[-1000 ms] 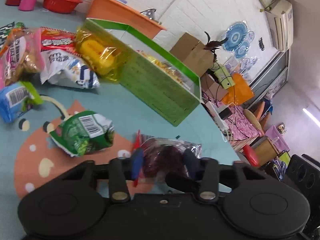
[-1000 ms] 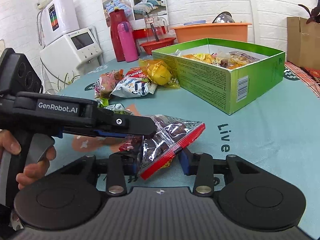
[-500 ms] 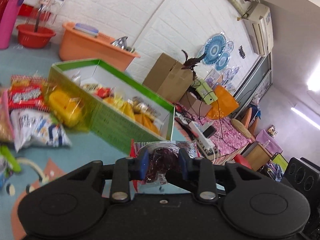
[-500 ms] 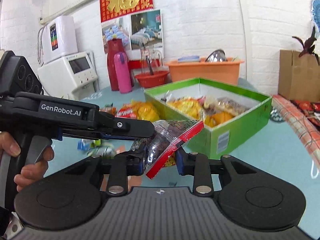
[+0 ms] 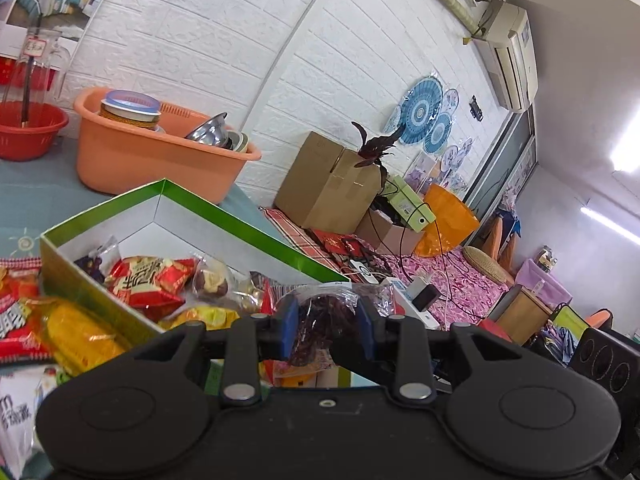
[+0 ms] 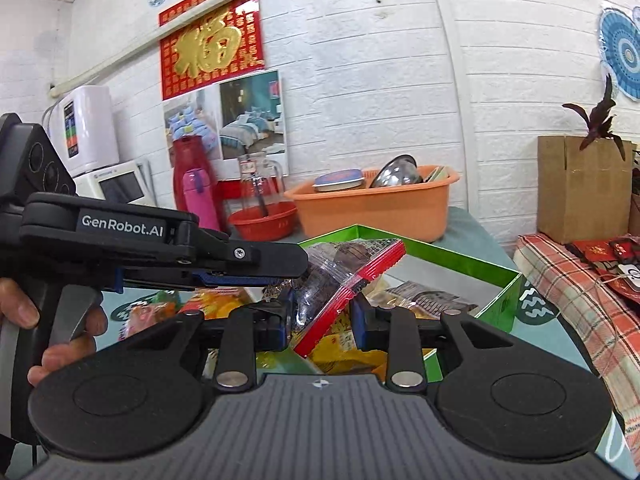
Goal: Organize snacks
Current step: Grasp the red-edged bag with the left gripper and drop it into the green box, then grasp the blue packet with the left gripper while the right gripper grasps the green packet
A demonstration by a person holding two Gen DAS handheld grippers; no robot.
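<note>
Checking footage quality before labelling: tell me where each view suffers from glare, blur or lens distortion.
Left wrist view: the ceiling light at the right edge is blown out, fisheye curves the brick wall's lines, and the yellow snack bag at lower left looks soft. Right wrist view: evenly lit and mostly sharp, the red wall poster slightly smeared, straight pipe and wall lines bowed toward the edges.
</note>
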